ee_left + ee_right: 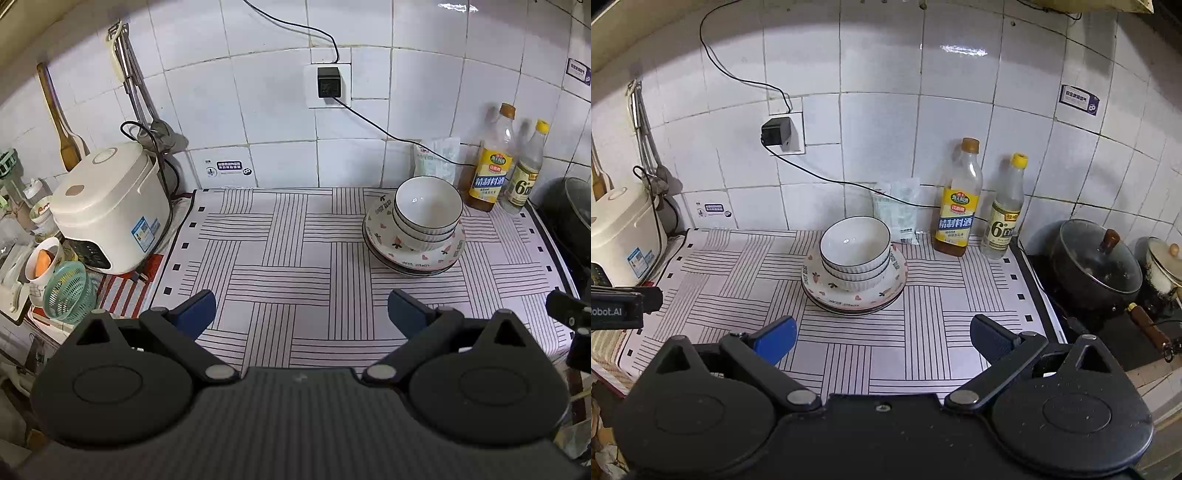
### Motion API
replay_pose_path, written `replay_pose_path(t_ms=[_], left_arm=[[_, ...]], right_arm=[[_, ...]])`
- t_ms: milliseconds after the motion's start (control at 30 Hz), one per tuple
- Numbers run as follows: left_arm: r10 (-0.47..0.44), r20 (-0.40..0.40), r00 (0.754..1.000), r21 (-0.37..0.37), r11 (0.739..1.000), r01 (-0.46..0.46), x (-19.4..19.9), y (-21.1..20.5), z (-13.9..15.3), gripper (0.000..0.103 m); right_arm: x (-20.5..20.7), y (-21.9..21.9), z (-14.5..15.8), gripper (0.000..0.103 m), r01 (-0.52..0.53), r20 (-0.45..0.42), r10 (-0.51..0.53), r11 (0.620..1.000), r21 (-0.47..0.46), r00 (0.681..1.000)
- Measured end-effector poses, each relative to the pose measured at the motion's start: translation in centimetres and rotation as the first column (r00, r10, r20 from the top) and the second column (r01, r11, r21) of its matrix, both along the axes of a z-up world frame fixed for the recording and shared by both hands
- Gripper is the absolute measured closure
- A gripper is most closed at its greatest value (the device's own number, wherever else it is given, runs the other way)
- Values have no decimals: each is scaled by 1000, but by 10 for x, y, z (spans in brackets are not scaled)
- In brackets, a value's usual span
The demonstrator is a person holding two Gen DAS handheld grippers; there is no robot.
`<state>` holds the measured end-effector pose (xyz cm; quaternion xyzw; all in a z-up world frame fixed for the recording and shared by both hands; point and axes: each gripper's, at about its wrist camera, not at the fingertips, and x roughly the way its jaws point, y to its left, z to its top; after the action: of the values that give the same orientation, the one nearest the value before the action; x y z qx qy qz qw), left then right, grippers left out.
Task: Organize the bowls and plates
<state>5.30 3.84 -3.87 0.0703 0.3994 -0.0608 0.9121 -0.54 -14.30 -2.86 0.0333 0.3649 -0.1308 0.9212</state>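
Note:
Two white ribbed bowls (427,210) are nested on a stack of patterned plates (448,253) at the back right of the striped mat. In the right wrist view the bowls (855,251) and plates (894,286) sit just ahead of centre. My left gripper (301,314) is open and empty, low over the mat, well in front and left of the stack. My right gripper (882,339) is open and empty, a short way in front of the stack. The right gripper's edge (569,314) shows at the left view's right side; the left gripper's edge (617,306) shows at the right view's left side.
A white rice cooker (107,210) stands at the left with a mug (42,264) and green basket (70,290) beside it. Two sauce bottles (958,206) and a bag (897,206) stand at the wall. A lidded black pot (1097,266) sits on the stove, right. A cable (388,133) crosses the tiles.

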Motion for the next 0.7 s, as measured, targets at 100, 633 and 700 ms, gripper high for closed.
replay_pose_path(t_ms=[100,633,700], left_arm=[[-8,11,1000,15,1000,8,0,-3,-2,2],[-5,30,1000,6,1000,5,11,-1,4,2],[-10,27,1000,10,1000,10,12,0,4,2]], right_arm=[[0,3,1,1,6,3,-6,1000,-5,1000],[14,-1,-6,1,37,-31,-36,999,34,999],[16,-2,-7,1,36,-33,-34,998,48,999]])
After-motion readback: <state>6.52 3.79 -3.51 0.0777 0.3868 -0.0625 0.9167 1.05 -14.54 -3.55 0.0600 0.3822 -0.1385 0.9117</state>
